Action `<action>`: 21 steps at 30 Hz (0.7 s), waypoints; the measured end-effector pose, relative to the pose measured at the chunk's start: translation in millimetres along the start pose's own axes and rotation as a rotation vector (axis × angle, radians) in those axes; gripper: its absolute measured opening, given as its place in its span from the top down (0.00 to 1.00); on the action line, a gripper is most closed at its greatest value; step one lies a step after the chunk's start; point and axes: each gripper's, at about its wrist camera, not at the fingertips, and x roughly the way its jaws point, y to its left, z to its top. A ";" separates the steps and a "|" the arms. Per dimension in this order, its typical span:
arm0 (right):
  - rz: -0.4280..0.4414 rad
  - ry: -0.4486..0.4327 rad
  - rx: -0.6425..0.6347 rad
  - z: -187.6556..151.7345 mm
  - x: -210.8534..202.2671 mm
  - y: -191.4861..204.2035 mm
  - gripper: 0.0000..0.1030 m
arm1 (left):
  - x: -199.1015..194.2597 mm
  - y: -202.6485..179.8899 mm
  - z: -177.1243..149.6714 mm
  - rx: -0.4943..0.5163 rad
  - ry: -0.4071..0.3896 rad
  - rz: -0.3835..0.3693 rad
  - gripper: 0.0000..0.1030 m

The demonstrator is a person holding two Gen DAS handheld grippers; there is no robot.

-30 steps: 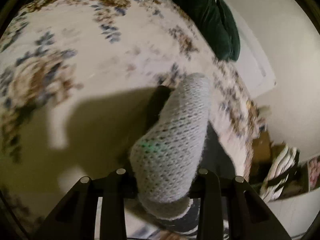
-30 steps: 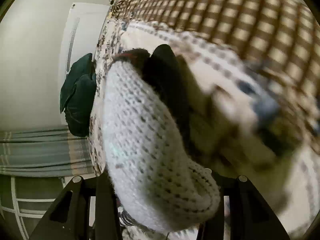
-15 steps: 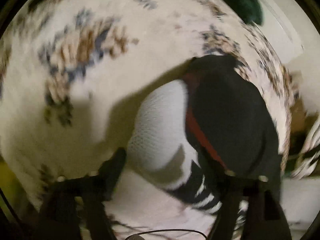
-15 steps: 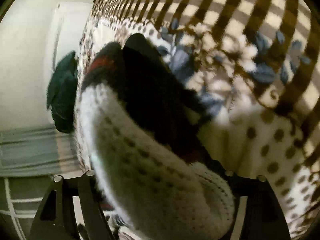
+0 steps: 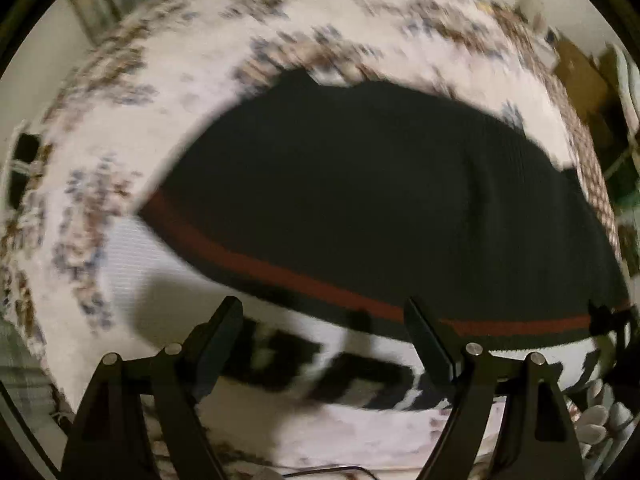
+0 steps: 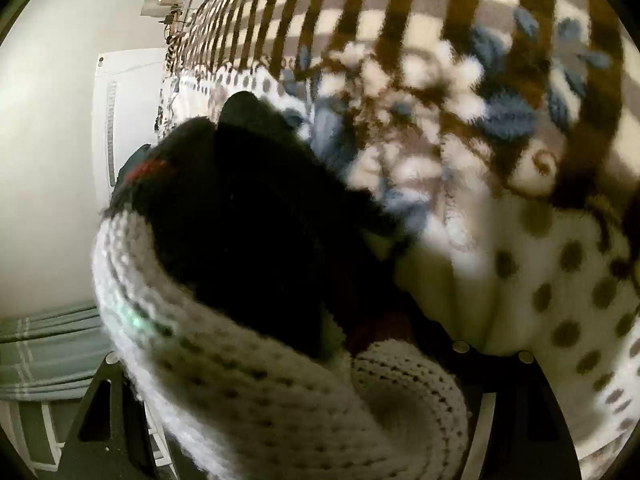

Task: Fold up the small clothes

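The left gripper (image 5: 324, 340), clamped a second ago, is now hanging released above the black, red-striped, white knit garment (image 5: 380, 200) spreading on the floral blanket (image 5: 160, 92); the right gripper (image 6: 304, 420) is gripping its white edge, folding underway.

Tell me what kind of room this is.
Most likely a bedroom. A floral blanket covers a wide soft surface that looks like a bed, a checked blanket lies on it, and a white door stands beyond. A black, red and white knit garment lies there.
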 end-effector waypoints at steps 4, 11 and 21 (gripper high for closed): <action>-0.008 0.002 0.002 6.9 6.0 2.9 0.24 | 41.7 -15.5 -6.0 0.048 0.095 0.028 0.21; -0.032 -0.001 -0.006 12.8 14.0 5.1 0.23 | 68.6 -12.5 0.5 0.030 0.127 0.003 0.00; -0.085 -0.033 0.003 22.0 29.6 18.1 0.22 | 80.0 -11.4 7.8 -0.035 0.096 0.019 0.00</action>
